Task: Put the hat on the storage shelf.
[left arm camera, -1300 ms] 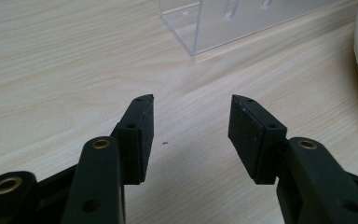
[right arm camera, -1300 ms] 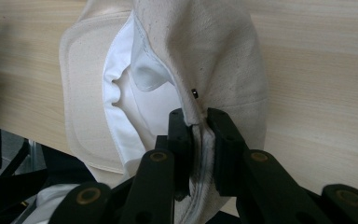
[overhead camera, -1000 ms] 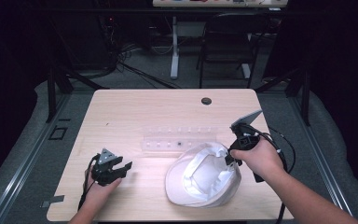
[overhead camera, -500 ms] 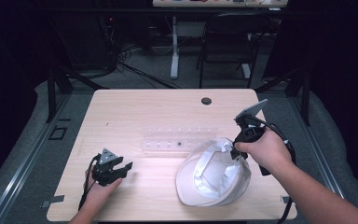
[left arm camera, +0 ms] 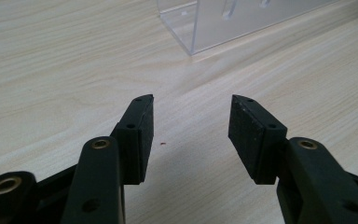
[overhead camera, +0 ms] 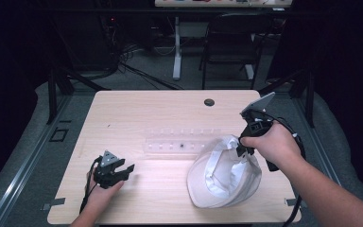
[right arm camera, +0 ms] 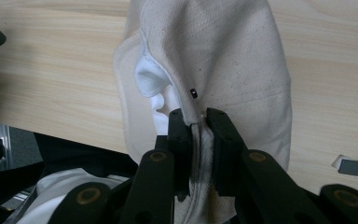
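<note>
A pale wooden table takes up the middle of the high view, with dark floor, cables and a chair behind it in the upper part of the frame. A white cap sits at the lower right of the table, its open inside facing up. The right gripper, held in a hand at the right of the frame, is clamped on the cap's upper edge; in the right gripper view both black jaws pinch a fold of the cream fabric between them at lower centre. A clear plastic holder lies flat at the table's centre, just left of the cap; its corner shows at the top of the left gripper view. The left gripper rests at the lower left of the table in the other hand, its jaws spread apart over bare wood with nothing between them. A small dark round hole sits near the table's far edge.
</note>
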The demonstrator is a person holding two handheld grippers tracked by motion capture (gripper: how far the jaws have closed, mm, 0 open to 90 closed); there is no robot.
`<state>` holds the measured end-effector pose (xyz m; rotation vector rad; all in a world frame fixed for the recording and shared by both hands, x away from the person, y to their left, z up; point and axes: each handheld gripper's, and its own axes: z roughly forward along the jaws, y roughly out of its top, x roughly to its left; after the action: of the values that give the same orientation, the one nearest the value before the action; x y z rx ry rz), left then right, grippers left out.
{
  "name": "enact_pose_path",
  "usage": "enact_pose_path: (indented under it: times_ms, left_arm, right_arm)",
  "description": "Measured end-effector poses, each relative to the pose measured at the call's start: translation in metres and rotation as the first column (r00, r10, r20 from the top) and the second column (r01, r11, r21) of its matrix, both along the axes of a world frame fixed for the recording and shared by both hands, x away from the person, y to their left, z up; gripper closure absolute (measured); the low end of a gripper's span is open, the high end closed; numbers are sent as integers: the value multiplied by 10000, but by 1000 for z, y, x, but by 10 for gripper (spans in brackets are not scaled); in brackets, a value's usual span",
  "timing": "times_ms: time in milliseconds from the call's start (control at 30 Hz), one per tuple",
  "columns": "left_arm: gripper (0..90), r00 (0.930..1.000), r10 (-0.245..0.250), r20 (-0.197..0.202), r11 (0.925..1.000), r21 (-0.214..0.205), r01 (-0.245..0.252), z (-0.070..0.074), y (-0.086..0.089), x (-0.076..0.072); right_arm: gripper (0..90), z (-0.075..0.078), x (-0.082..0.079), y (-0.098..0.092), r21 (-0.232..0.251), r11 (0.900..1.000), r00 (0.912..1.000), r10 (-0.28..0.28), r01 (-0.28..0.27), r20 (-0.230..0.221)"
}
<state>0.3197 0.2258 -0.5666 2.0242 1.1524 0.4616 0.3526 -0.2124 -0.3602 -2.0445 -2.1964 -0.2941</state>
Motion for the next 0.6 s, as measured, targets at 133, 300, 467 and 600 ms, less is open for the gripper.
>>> enact_pose_path:
  times_ms: [133,300,467,600]
  left_arm:
    - [507,10000,38,-12,10000,-31,-38,0,-1,-1]
    - [507,10000,4,14,10000,-12,-4,0,0,0]
    - [507,10000,47,12,10000,-28,-47,0,-1,-1]
    - [508,10000,50,21,10000,-28,-50,0,-1,-1]
  right_arm:
    - [807,2,1,-2,392,9992,9997,-76,86,-235]
    - [808,4,4,-8,1288,9908,9986,-371,416,-371]
    - [809,5,5,-14,2280,9711,9964,-576,706,-630]
    - [810,3,5,-20,2997,9505,9948,-596,818,-827]
